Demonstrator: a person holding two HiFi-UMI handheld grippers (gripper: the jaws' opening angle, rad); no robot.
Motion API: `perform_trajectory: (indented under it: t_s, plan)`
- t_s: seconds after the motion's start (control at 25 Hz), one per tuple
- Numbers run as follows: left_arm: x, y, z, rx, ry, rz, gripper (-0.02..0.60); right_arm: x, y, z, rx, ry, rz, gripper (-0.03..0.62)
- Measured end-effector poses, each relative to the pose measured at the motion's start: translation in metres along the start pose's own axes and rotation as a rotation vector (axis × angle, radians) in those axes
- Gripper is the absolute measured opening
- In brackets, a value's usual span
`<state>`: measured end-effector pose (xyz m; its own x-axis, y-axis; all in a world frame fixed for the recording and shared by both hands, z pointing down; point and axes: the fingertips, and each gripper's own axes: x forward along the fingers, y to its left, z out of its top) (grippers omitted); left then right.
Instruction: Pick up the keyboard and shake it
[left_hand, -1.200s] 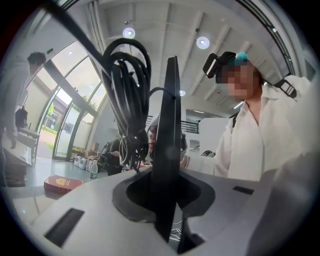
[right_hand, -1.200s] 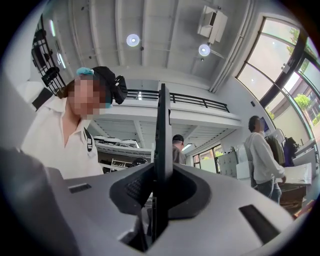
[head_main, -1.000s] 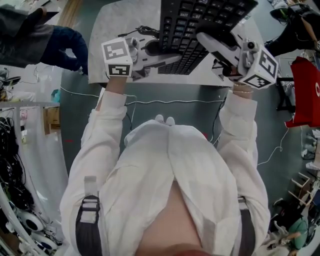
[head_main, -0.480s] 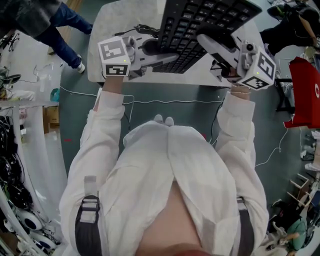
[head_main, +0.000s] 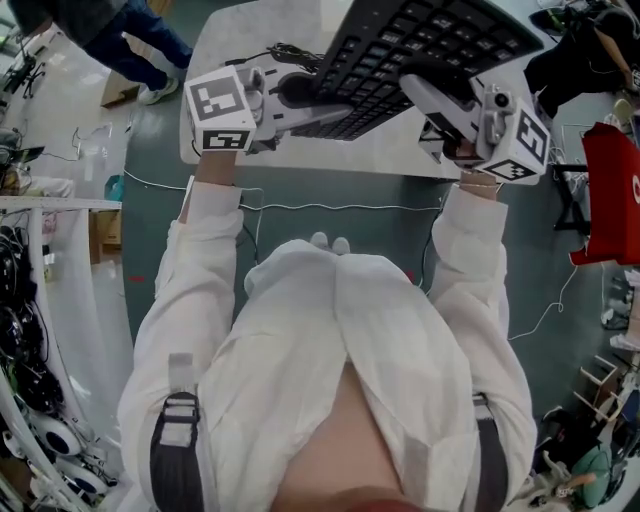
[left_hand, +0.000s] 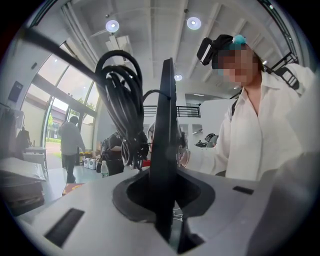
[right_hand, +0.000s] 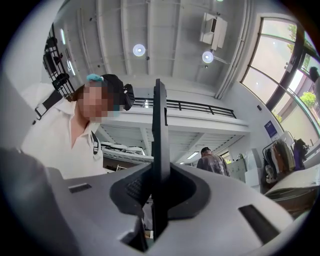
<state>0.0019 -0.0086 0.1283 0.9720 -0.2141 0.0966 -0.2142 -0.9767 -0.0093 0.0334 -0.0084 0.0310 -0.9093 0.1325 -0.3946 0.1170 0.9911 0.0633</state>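
Note:
A black keyboard (head_main: 420, 45) hangs tilted above the white table (head_main: 400, 150), held at both ends. My left gripper (head_main: 305, 100) is shut on its left end, near the coiled black cable (head_main: 285, 55). My right gripper (head_main: 428, 78) is shut on its right end. In the left gripper view the keyboard (left_hand: 165, 145) stands edge-on between the jaws of the left gripper (left_hand: 166, 220), with the cable bundle (left_hand: 121, 105) looped beside it. In the right gripper view the keyboard (right_hand: 160, 150) is a thin dark blade pinched in the right gripper (right_hand: 157, 207).
A white cord (head_main: 300, 207) runs across the green floor below the table's near edge. A red object (head_main: 610, 200) stands at the right. A person's legs (head_main: 130, 40) show at the top left. Shelving with cables (head_main: 30, 330) lines the left side.
The keyboard has swung to a steeper slant, its left end drawn nearer. My left gripper shifted slightly left and up in the picture. The bystander at the top left has walked further off.

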Motion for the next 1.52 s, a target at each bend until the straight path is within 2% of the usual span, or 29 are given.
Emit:
perform_trajectory:
  t_s: [0.4,0.8,1.04,1.2,1.52]
  plan:
    - [-0.0074,0.0026,-0.0007,0.049,0.092,0.01,0.083,-0.0066,0.0021,-0.0005,0.0,-0.075,0.02,0.084]
    - [-0.009,0.0008,-0.0008,0.036,0.144,0.006,0.083,-0.008,0.0019,-0.0039,0.003,-0.094,0.015,0.084]
    - [-0.0074,0.0003,-0.0024,0.025,0.124,0.002,0.083,-0.0068,0.002,-0.005,0.001,-0.058,0.013,0.084]
    - [-0.0062,0.0019,-0.0072,0.029,0.082,-0.02,0.083,-0.0065,0.0017,-0.0052,0.005,-0.043,0.011,0.084]
    - [-0.0066,0.0011,-0.0045,-0.004,0.075,-0.016,0.083,-0.0012,-0.0008,-0.0069,0.012,-0.007,-0.016,0.083]
